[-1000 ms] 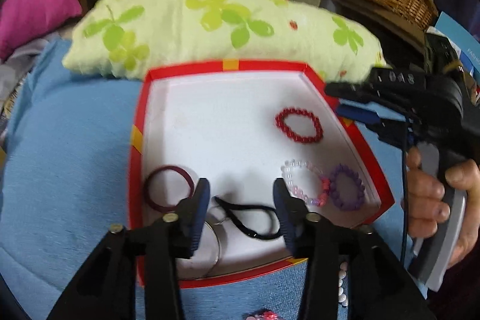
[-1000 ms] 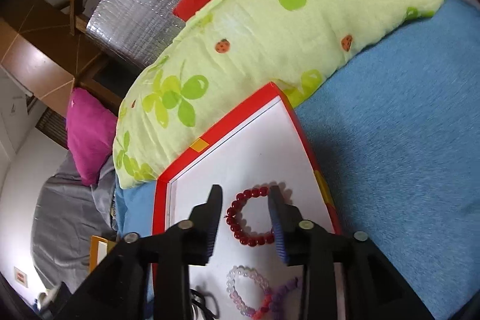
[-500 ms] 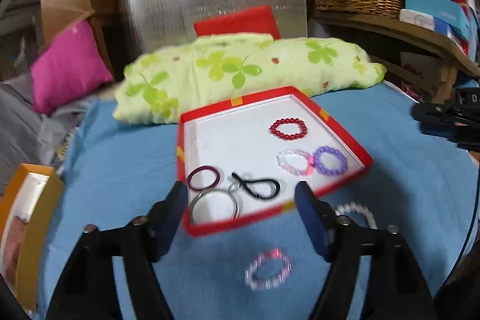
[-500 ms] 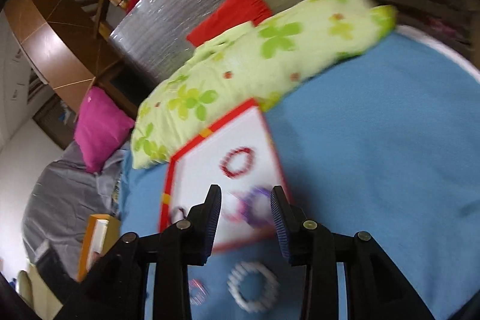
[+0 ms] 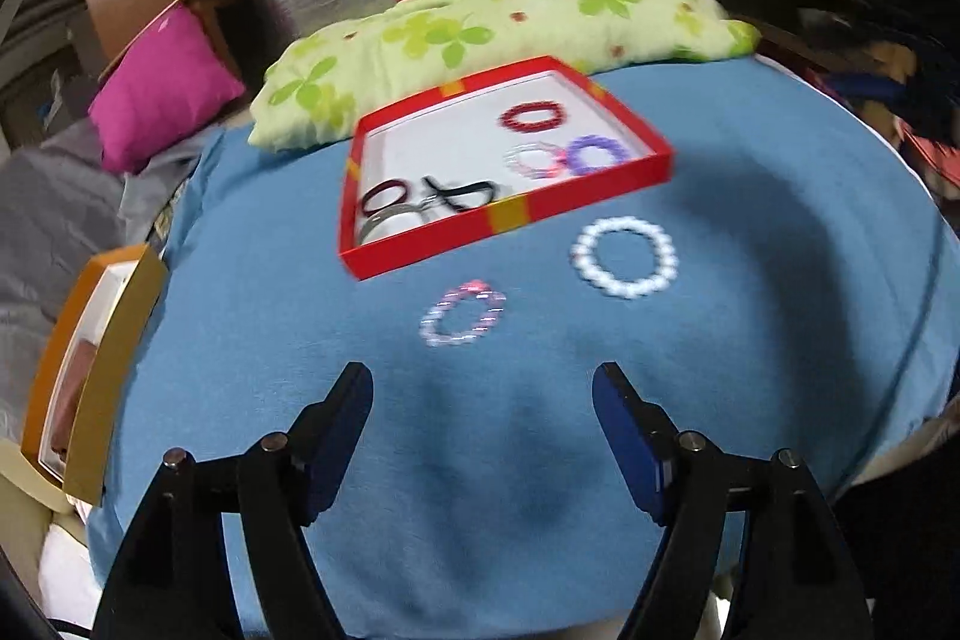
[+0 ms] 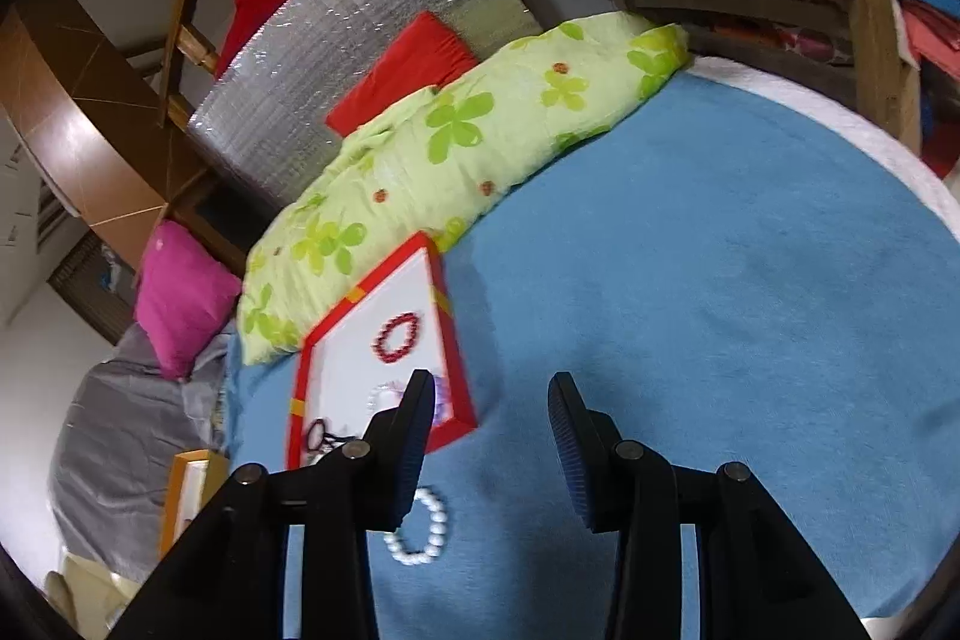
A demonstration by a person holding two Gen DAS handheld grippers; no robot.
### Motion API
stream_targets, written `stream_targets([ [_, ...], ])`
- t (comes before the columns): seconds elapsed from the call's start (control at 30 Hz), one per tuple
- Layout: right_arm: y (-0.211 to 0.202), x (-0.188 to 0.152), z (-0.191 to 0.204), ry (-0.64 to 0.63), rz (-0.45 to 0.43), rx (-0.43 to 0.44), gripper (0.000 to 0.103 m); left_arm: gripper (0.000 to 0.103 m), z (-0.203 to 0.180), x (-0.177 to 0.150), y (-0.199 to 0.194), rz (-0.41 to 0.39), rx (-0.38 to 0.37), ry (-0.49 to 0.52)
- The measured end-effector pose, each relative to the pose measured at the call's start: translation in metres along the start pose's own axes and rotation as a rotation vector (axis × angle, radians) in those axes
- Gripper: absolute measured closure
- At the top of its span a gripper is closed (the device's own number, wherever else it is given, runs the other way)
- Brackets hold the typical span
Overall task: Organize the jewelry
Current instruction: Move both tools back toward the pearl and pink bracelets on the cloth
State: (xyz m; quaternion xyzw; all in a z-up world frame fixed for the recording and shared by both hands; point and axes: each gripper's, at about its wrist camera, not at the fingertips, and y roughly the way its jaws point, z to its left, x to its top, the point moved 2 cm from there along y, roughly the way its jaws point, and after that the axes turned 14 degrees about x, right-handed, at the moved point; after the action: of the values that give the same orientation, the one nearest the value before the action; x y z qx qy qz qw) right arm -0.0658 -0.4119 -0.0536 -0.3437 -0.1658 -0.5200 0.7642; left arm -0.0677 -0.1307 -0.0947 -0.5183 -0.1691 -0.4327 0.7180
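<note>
Since both grippers have backed off from the red tray (image 5: 507, 220), the view now takes in the whole blue cushion top, not just the tray floor as a second ago. Left gripper (image 5: 483, 421): fingers wide apart, nothing between them, over bare blue fabric on the near side of the tray; a second ago they were narrower and right over the black hair tie (image 5: 459, 193) at the tray's near edge. That tie now lies inside the tray next to the dark red ring (image 5: 384, 197) and a metal ring (image 5: 375, 226), so it reads as dropped off.

Right gripper (image 6: 492, 400): jaws opening, nothing between them, off the tray's right side over blue fabric. A second ago it framed the red bead bracelet (image 6: 397, 337), which now sits alone in the tray's far part, clear of the fingers. Also delivered, I'd say.

Also in the tray: pale pink bracelet (image 5: 534, 160) touching the purple bracelet (image 5: 597, 154), toward the right corner.

Outside the tray, on the cushion just in front of its near wall: white pearl bracelet (image 5: 624, 256), toward the right, and pink bead bracelet (image 5: 462, 313), more central and nearest the left gripper. Both blurred in the left view.

Judgement: two pieces left to fetch, both hands free. Pink one likely suits the left, pearl one the right.
</note>
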Motion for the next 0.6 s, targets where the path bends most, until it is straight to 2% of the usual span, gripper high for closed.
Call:
stream_targets([
  [0.13,0.009,-0.01,0.014,-0.041,0.023,0.017,0.06,0.027,-0.005,-0.005,-0.029,-0.05,-0.004,0.017],
  [0.27,0.014,-0.017,0.016,-0.043,0.045,0.037,0.06,0.026,0.015,-0.015,-0.056,-0.093,0.043,0.025],
  [0.43,0.014,-0.019,0.011,-0.004,0.093,0.145,0.06,0.026,0.061,-0.03,-0.064,-0.078,0.095,-0.072],
  [0.53,0.017,-0.027,0.014,-0.034,0.156,0.2,0.06,0.026,0.079,-0.044,-0.057,-0.052,0.089,-0.132],
  [0.6,0.018,-0.035,0.019,-0.071,0.187,0.201,0.06,0.026,0.085,-0.052,-0.046,-0.029,0.072,-0.157],
])
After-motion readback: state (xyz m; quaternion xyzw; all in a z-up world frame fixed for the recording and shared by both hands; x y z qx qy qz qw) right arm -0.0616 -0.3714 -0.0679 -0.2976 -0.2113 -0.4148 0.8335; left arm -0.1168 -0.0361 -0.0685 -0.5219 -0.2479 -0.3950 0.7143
